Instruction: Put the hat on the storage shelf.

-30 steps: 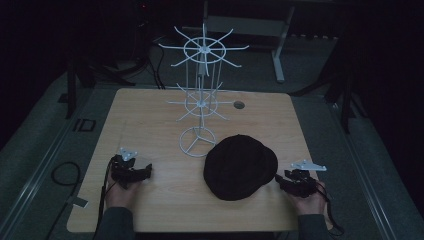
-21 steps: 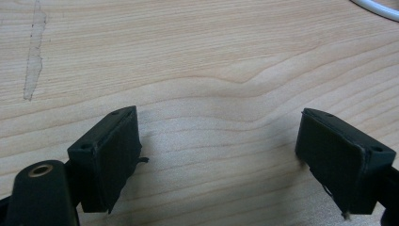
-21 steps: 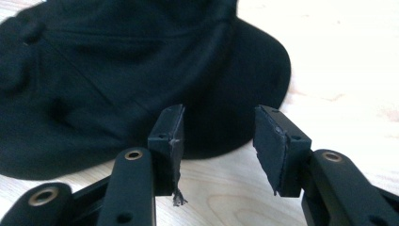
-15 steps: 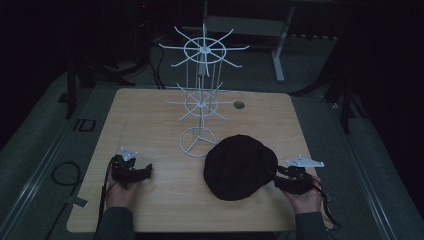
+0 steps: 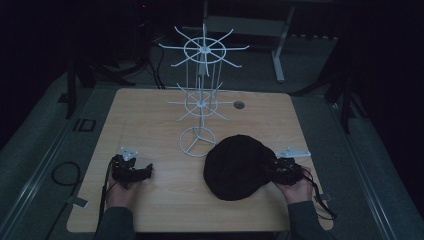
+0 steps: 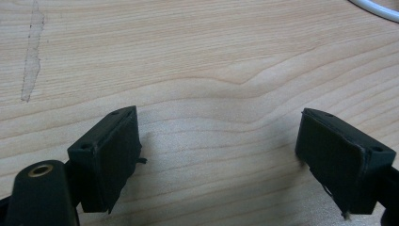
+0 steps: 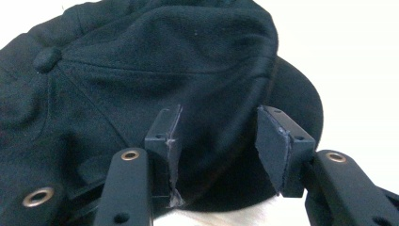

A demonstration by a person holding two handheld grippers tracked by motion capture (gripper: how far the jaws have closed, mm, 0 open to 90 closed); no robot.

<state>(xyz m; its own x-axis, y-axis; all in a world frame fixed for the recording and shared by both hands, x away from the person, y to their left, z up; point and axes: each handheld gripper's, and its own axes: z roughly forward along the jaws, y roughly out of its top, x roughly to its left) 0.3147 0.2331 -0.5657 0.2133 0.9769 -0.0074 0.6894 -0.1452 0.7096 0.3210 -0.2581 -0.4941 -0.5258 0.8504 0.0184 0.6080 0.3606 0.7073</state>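
Since the black cap (image 5: 235, 167) sits on the table (image 5: 150, 115) right in front of my right gripper (image 7: 219, 153), that hand's the obvious one: jaws partly open, straddling the cap's edge, nothing pinched yet. My left gripper (image 6: 219, 157) sits wide open and empty, well apart from it.

One black cap (image 5: 235, 167) lies on one wooden table (image 5: 150, 120), beside one white wire display stand (image 5: 200, 100) that carries two tiers of radiating hooks above a single ring base. Two hand-held grippers are in frame, the left gripper (image 5: 142, 172) and the right gripper (image 5: 272, 167), each with two black jaws and each topped by one grey three-cornered plate. One round grommet hole (image 5: 239, 105) marks the tabletop behind the stand.
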